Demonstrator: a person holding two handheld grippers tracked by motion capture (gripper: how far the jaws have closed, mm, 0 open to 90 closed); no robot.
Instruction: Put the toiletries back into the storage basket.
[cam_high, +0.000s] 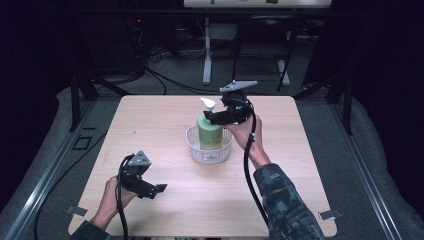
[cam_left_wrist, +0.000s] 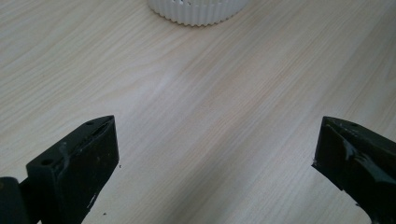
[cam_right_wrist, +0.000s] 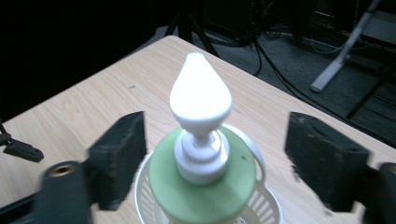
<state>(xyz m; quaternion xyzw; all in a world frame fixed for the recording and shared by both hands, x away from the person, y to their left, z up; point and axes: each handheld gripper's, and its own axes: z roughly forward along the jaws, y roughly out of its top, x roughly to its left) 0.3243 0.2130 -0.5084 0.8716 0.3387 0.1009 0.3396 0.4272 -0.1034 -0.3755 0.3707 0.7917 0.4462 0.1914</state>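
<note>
- A green pump bottle (cam_high: 210, 134) with a white pump head (cam_high: 208, 104) is seen standing upright inside a white ribbed basket (cam_high: 208, 151), near the middle of the wooden table (cam_high: 165, 120).
- The right gripper (cam_high: 209, 118) is held at the bottle's neck, just under the pump head, approached from the bottle's right side in the high view.
- In the right gripper view, the pump head (cam_right_wrist: 200, 100) and the green bottle top (cam_right_wrist: 202, 186) are seen between the two black jaws; the jaws are spread wide, with a clear gap on each side. Nothing is pressed, so the bottle is not gripped.
- The basket rim (cam_right_wrist: 267, 205) is seen below the bottle in that view, around its base.
- The left gripper (cam_high: 159, 188) is held low over the near-left part of the table, well apart from the basket, and pointed toward the right in the high view.
- In the left gripper view, its jaws are spread wide with bare table (cam_left_wrist: 205, 116) between them; nothing is held. The basket wall (cam_left_wrist: 196, 11) is seen at the top edge, further along.
- A cable is trailed from each gripper toward the person's forearms at the near edge.
</note>
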